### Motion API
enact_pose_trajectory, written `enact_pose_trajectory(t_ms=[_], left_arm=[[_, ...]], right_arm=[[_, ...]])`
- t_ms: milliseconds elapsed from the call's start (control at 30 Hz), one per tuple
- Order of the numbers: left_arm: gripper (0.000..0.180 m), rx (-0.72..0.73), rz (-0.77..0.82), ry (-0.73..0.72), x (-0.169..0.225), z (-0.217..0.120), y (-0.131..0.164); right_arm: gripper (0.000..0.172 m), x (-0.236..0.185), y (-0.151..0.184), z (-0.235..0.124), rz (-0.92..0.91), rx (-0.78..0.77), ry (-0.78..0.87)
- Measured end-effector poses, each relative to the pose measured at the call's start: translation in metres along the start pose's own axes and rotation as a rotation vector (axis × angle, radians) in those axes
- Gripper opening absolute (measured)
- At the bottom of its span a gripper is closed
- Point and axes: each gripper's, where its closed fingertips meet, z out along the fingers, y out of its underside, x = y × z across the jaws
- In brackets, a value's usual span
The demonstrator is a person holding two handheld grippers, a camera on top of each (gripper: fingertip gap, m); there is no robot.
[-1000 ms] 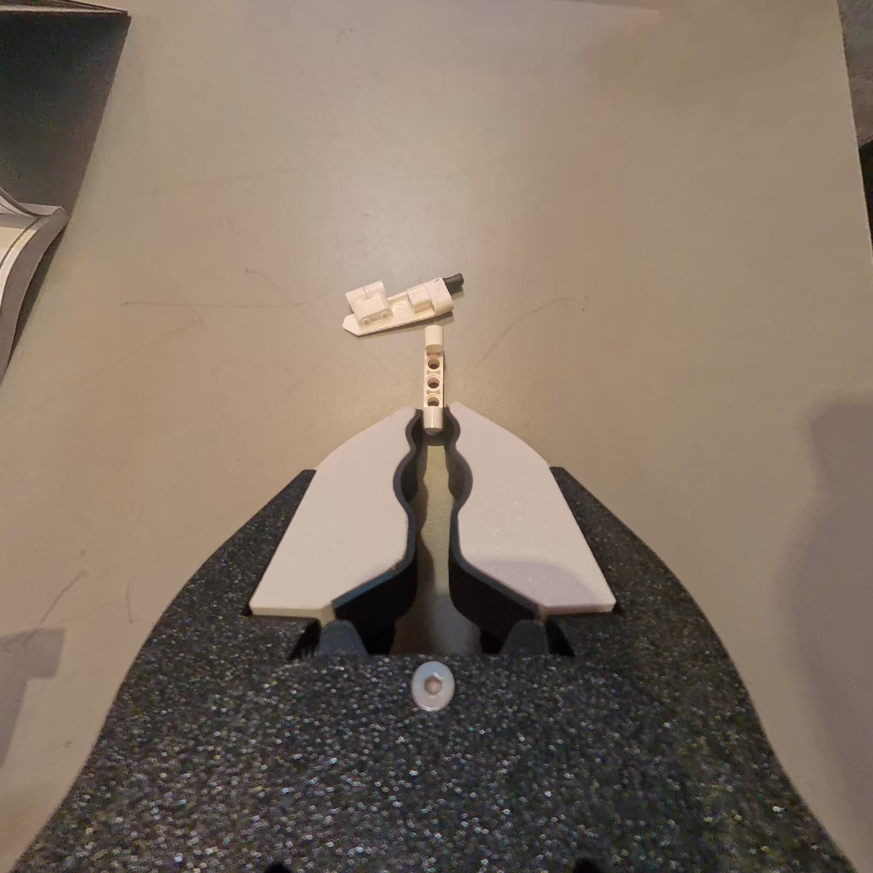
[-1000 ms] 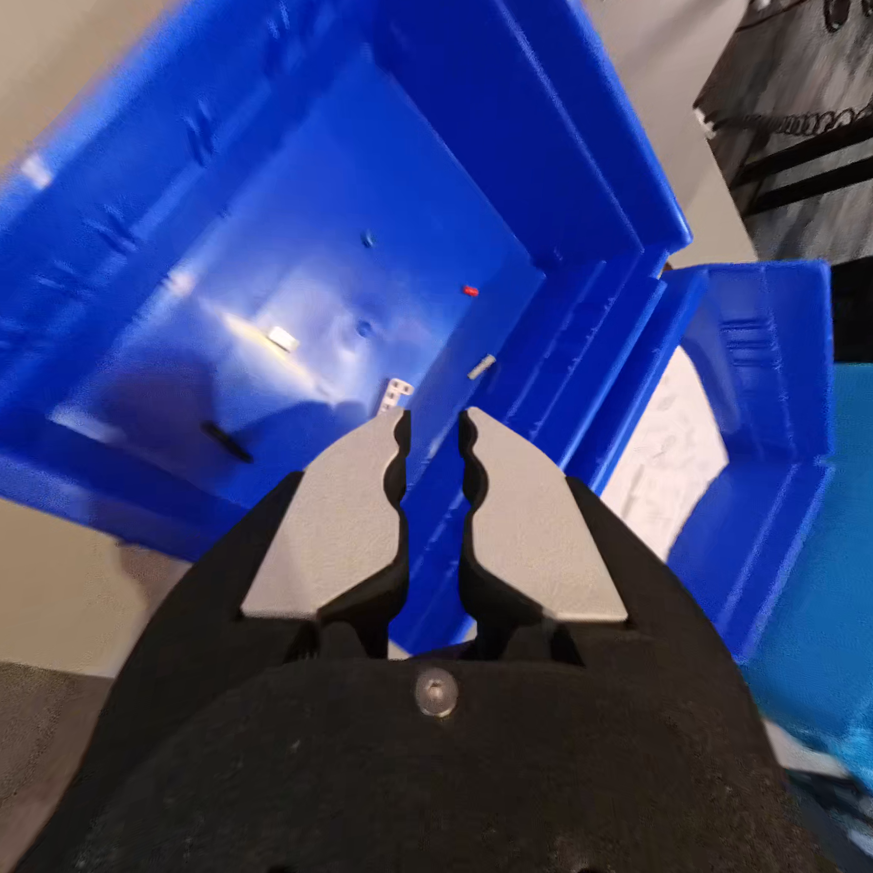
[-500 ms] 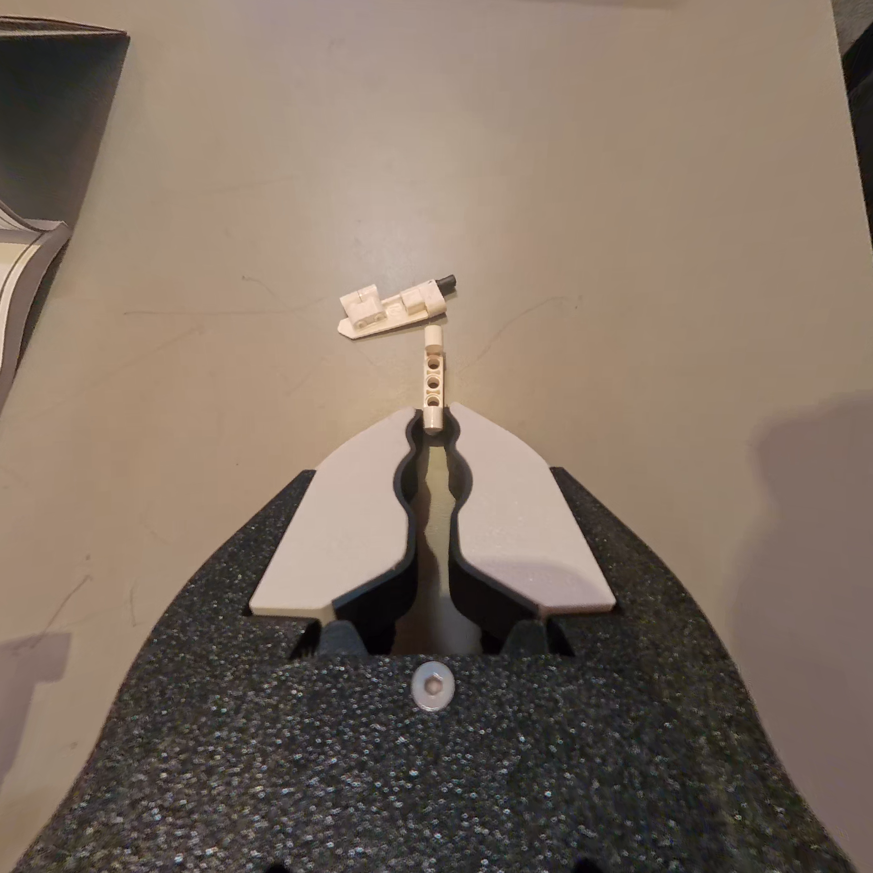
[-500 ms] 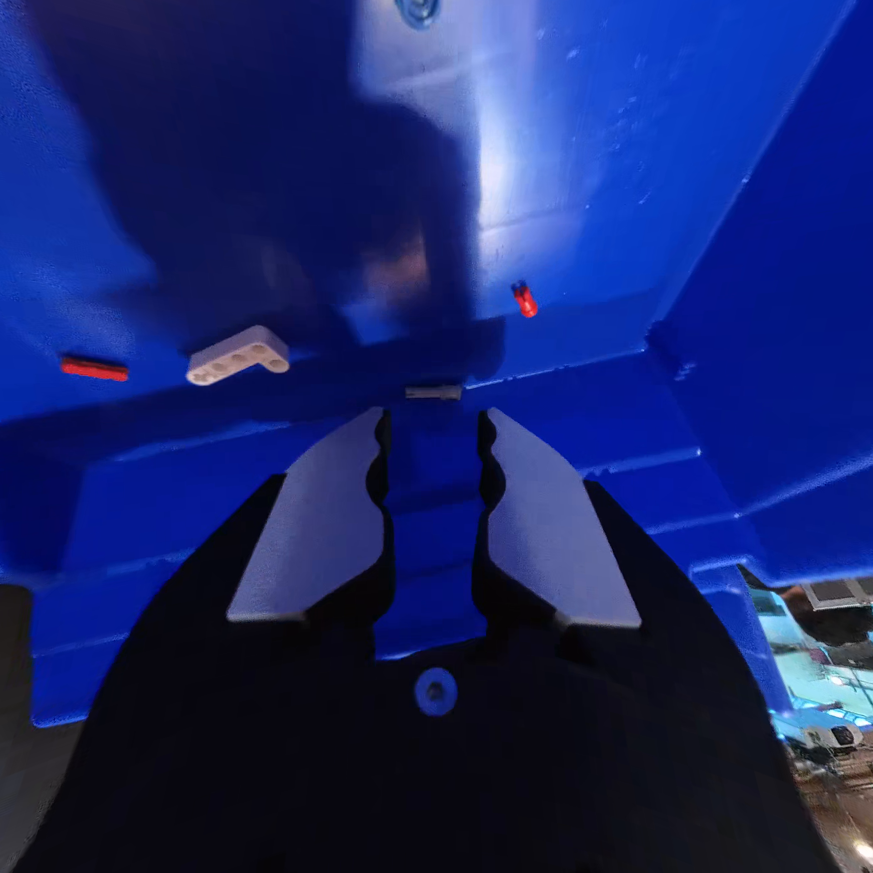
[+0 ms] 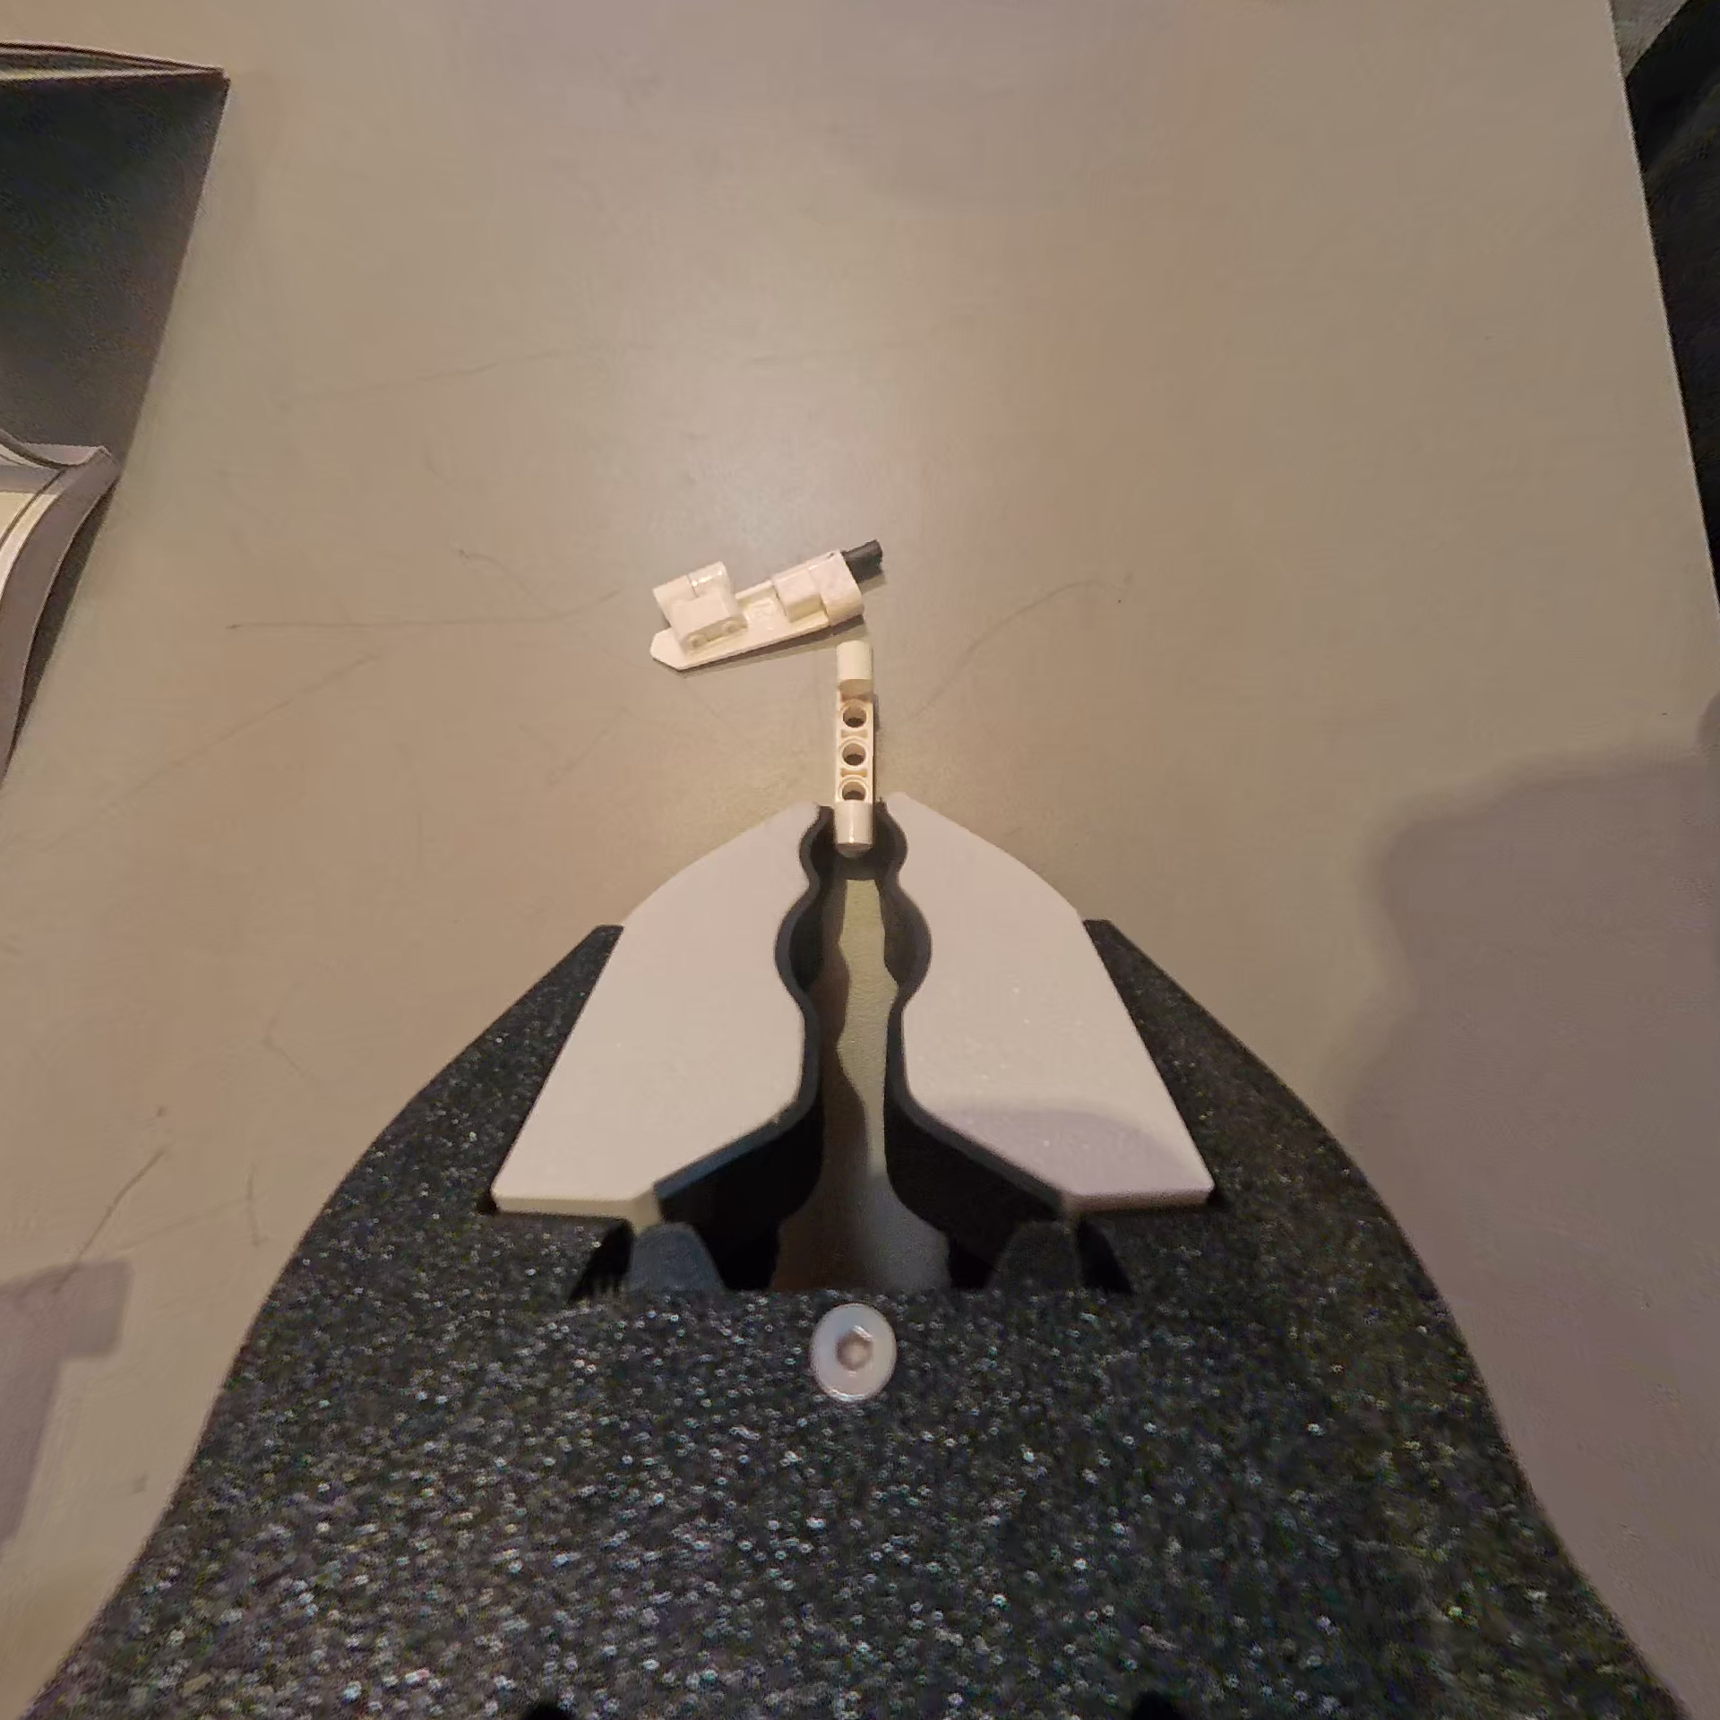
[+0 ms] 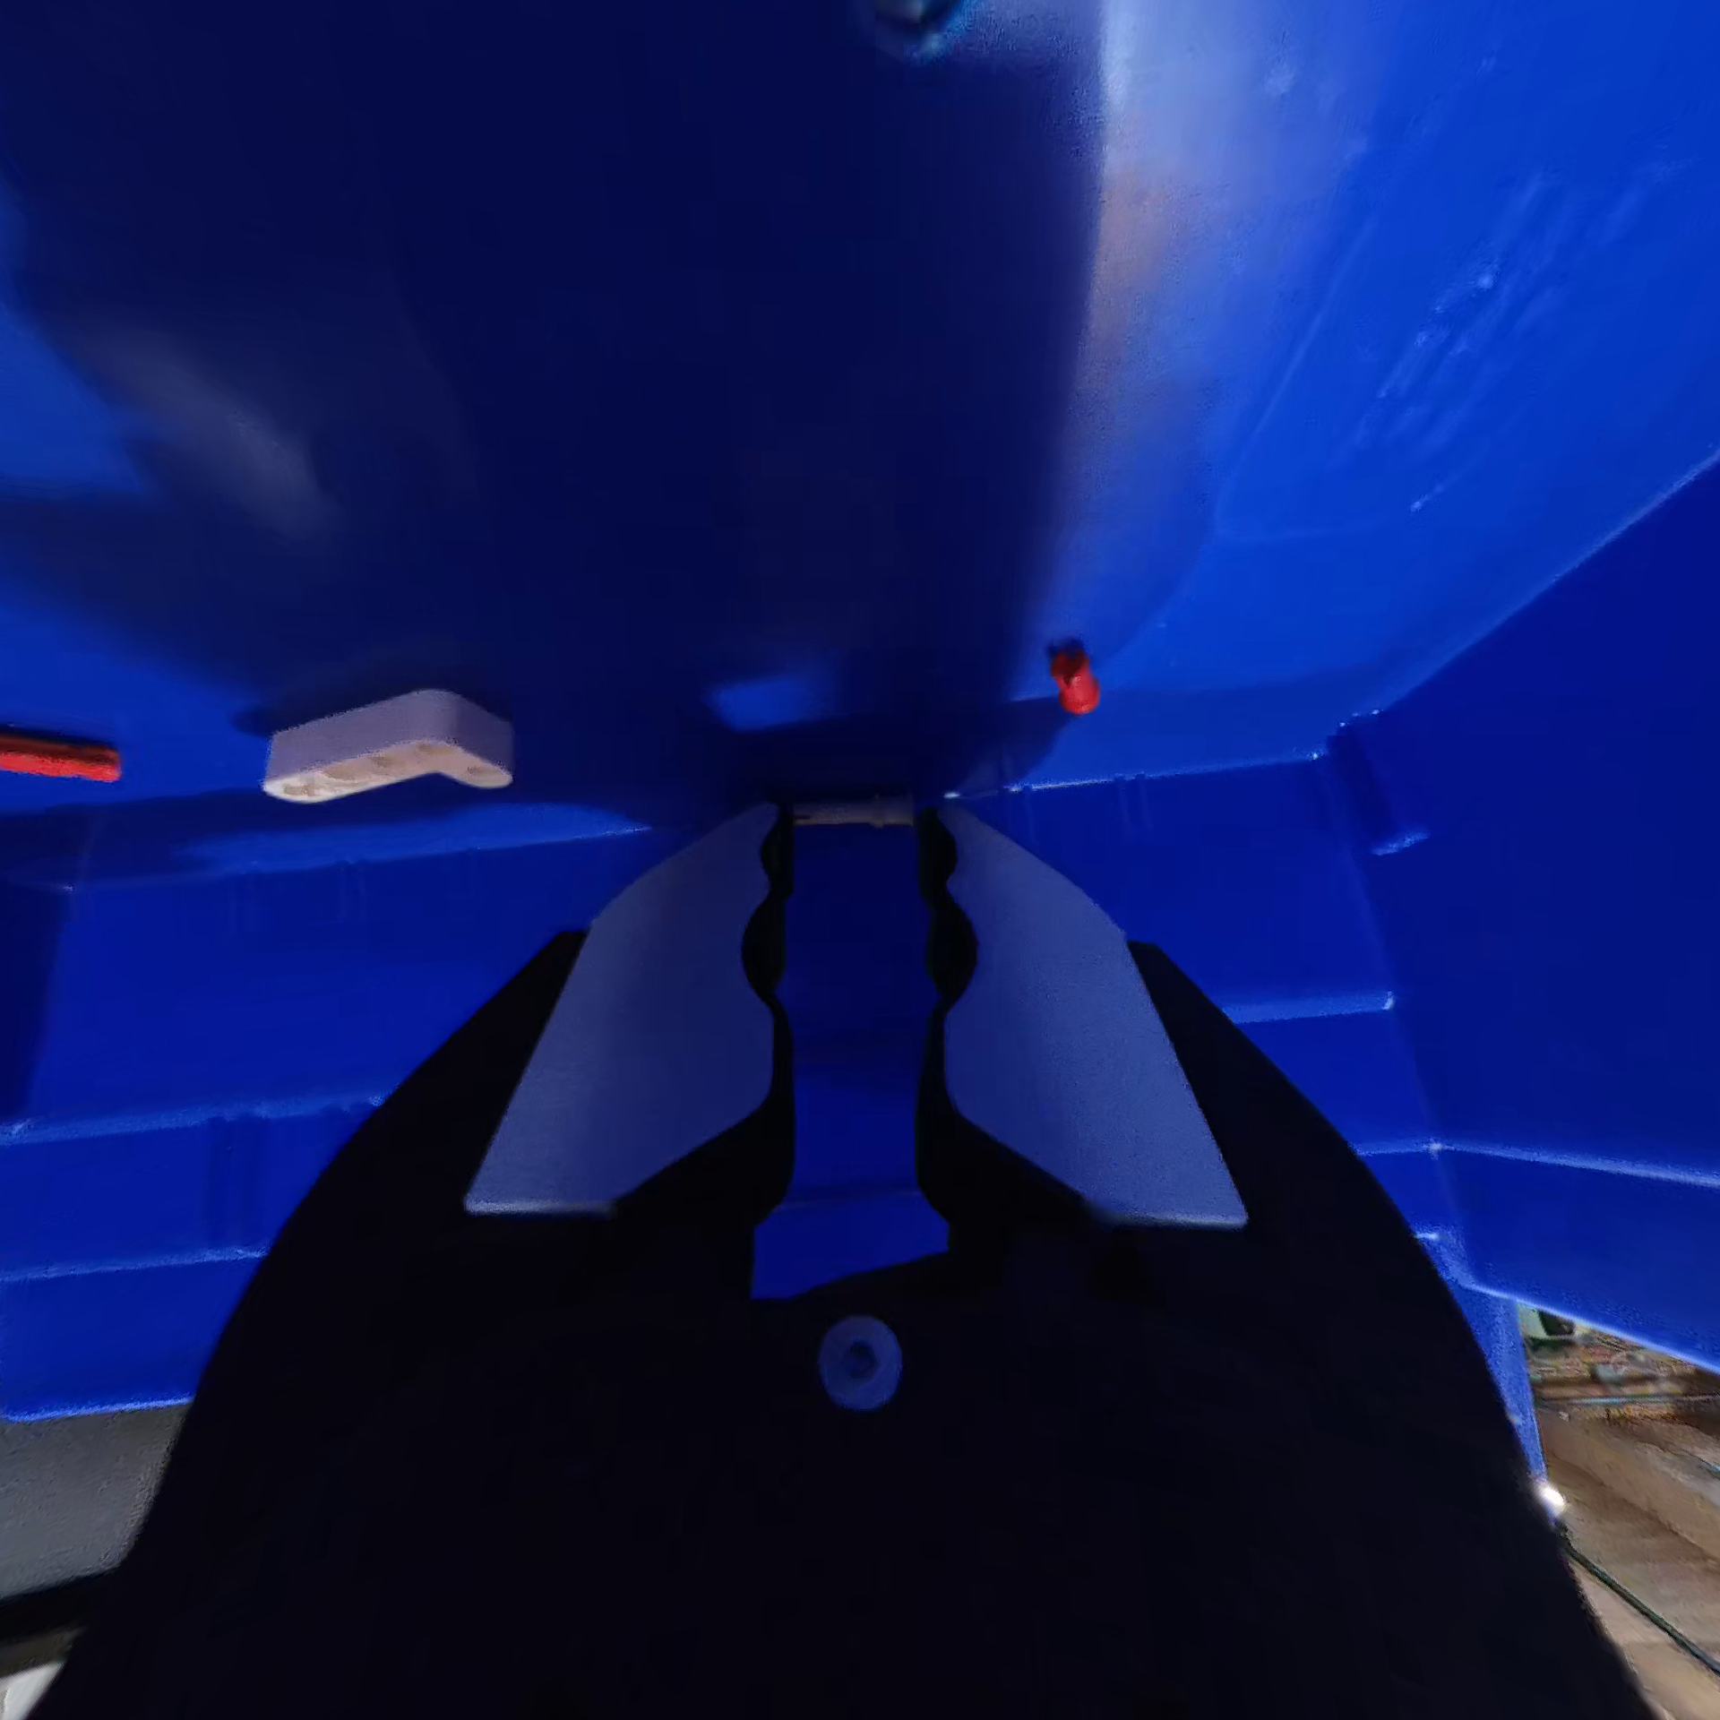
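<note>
Blue plastic fills the right wrist view: the right claw is deep inside a big bin, down at the seam where floor meets near wall. Beige bench fills the left view, with something dark at its far left edge. On the bench lies a white assembly, a flat plate with blocks and a black stub at its right end, just beyond the left claw. That claw pinches the near end of a cream beam with three holes, long axis pointing straight away. In the bin, a white L-shaped piece and a red bar sit left, a red pin right. Smallest: a pale grey pin lies crosswise between the right claw's fingertips; whether they press it, I cannot tell.
</note>
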Motion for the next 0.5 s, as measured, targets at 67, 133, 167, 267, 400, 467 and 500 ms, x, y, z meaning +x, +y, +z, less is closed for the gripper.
enact_pose_trajectory(t_ms=[67, 133, 167, 267, 400, 467, 500], left_arm=[[0.007, 0.000, 0.001, 0.000, 0.000, 0.000, 0.000], [0.008, 0.001, 0.003, -0.002, 0.000, 0.000, 0.000], [0.007, 0.001, 0.004, -0.002, 0.000, 0.000, 0.000], [0.007, 0.002, 0.005, -0.003, 0.000, 0.000, 0.000], [0.007, 0.002, 0.008, -0.003, 0.000, 0.000, 0.000], [0.007, 0.002, 0.008, -0.003, 0.000, 0.000, 0.000], [0.008, 0.002, 0.007, -0.003, 0.000, 0.000, 0.000]], right_arm=[[0.026, 0.000, 0.001, 0.001, -0.011, -0.004, -0.009], [0.025, 0.000, 0.001, 0.001, -0.014, 0.002, -0.014], [0.025, 0.000, 0.001, 0.001, -0.012, 0.005, -0.014], [0.025, -0.001, 0.001, 0.000, -0.005, 0.017, -0.004], [0.025, -0.008, 0.003, -0.008, 0.018, 0.050, -0.014], [0.025, -0.008, 0.007, -0.020, 0.033, 0.070, 0.006], [0.025, -0.009, 0.009, -0.029, 0.045, 0.084, 0.017]])
